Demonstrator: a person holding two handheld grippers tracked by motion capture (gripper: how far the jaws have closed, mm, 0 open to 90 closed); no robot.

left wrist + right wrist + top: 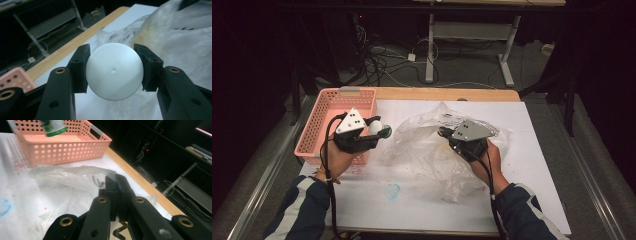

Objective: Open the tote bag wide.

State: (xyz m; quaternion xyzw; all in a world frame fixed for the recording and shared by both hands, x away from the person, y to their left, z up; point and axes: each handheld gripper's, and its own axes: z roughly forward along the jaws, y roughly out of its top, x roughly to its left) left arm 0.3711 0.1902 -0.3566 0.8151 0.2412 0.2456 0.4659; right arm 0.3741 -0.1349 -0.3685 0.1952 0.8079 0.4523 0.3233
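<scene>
White ball (114,71), round with no long axis, is clamped between the left gripper's (379,131) fingers beside the pink basket (319,120). Right gripper's (445,132) fingers pinch the clear plastic bag (422,150) on the bench; bag contents indistinct.

A white ball (114,71), smooth with a tiny dimple near its centre, sits clamped between the two black jaws of the left gripper (114,68), the pads pressing its left and right sides. Behind it, crumpled clear plastic bag (180,37) lies blurred across the white table sheet (117,110). The table's wooden edge (75,41) runs diagonally at left, with a corner of a pink perforated basket (15,80) at lower left.
</scene>
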